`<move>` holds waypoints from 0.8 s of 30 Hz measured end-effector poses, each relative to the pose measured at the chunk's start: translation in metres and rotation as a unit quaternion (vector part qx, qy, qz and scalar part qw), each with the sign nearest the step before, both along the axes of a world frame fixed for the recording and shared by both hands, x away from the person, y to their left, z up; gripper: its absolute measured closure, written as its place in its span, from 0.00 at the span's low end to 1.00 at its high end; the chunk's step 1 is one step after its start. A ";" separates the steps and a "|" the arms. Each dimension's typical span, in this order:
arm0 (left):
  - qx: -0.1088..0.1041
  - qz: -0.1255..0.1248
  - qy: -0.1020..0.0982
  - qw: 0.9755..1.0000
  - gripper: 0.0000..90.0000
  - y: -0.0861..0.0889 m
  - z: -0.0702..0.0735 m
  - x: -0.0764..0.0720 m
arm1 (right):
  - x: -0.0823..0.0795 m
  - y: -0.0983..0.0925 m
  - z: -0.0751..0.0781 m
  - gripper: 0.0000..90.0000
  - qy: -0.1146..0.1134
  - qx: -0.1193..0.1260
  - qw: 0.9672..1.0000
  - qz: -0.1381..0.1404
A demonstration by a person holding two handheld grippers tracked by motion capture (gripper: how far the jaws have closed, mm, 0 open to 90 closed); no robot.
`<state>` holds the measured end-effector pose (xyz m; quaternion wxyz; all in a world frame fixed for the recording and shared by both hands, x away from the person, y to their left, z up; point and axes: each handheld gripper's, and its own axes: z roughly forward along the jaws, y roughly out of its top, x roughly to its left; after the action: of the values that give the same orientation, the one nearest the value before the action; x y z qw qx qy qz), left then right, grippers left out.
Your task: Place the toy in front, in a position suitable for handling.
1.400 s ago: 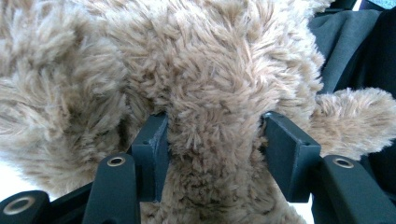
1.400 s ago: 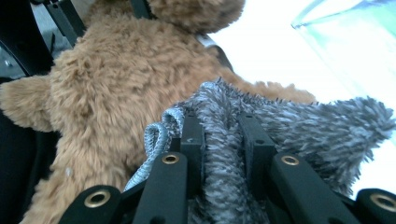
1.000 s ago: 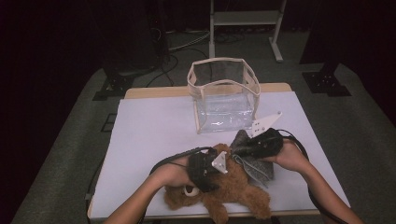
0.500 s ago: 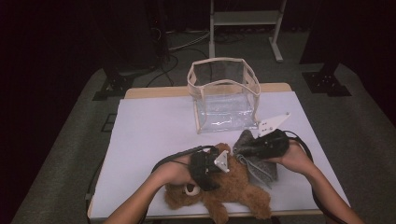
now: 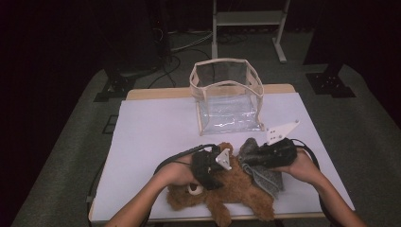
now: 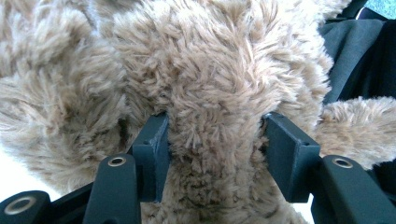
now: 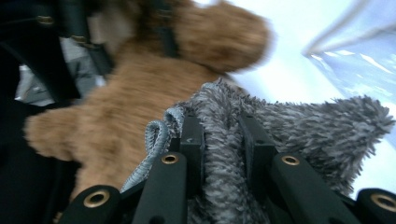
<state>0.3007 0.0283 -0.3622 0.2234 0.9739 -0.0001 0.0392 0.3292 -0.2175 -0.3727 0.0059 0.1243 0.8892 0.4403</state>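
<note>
You are in the middle of handling the brown plush toy [image 5: 222,191] near the front edge of the table [image 5: 151,137], in front of the clear bag [image 5: 227,97]; your left gripper [image 6: 215,140] pinches a thick fold of its fur, while your right gripper [image 7: 223,135] is clamped narrow on the grey fuzzy cloth [image 7: 299,126] lying against the toy's right side. The toy lies flat, its long axis running roughly left to right along the table's front edge, the head end seemingly to the left; I judge the next move calls for keeping the toy pinned while you draw the cloth off or over it without losing either hold.
</note>
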 end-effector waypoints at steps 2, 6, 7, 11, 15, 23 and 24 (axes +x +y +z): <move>-0.001 0.001 0.002 1.000 0.50 0.001 0.000 0.002 | -0.003 0.003 -0.001 0.82 -0.005 -0.008 1.000 0.006; -0.014 0.007 0.006 1.000 0.51 0.005 -0.001 0.003 | -0.013 -0.008 -0.014 0.82 0.010 0.014 1.000 -0.003; -0.014 0.007 0.006 1.000 0.51 0.006 -0.001 0.004 | -0.013 -0.008 -0.014 0.82 0.010 0.014 1.000 -0.003; -0.012 0.011 0.007 1.000 0.51 0.005 -0.001 0.008 | -0.027 -0.021 -0.032 0.82 0.026 0.001 1.000 -0.011; -0.004 0.011 0.007 1.000 0.51 0.002 0.000 0.009 | -0.030 -0.022 -0.034 0.82 0.027 -0.010 0.999 -0.013; -0.014 0.025 0.017 0.999 0.51 0.008 -0.001 0.014 | -0.024 -0.006 -0.015 0.82 0.007 0.005 1.000 0.001; -0.015 0.024 0.018 0.999 0.51 0.009 -0.001 0.014 | -0.025 -0.010 -0.021 0.82 0.015 0.006 1.000 -0.001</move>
<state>0.3146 0.0371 -0.3631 0.2373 0.9707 0.0279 0.0275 0.3045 -0.2280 -0.3933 -0.0077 0.1319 0.8862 0.4441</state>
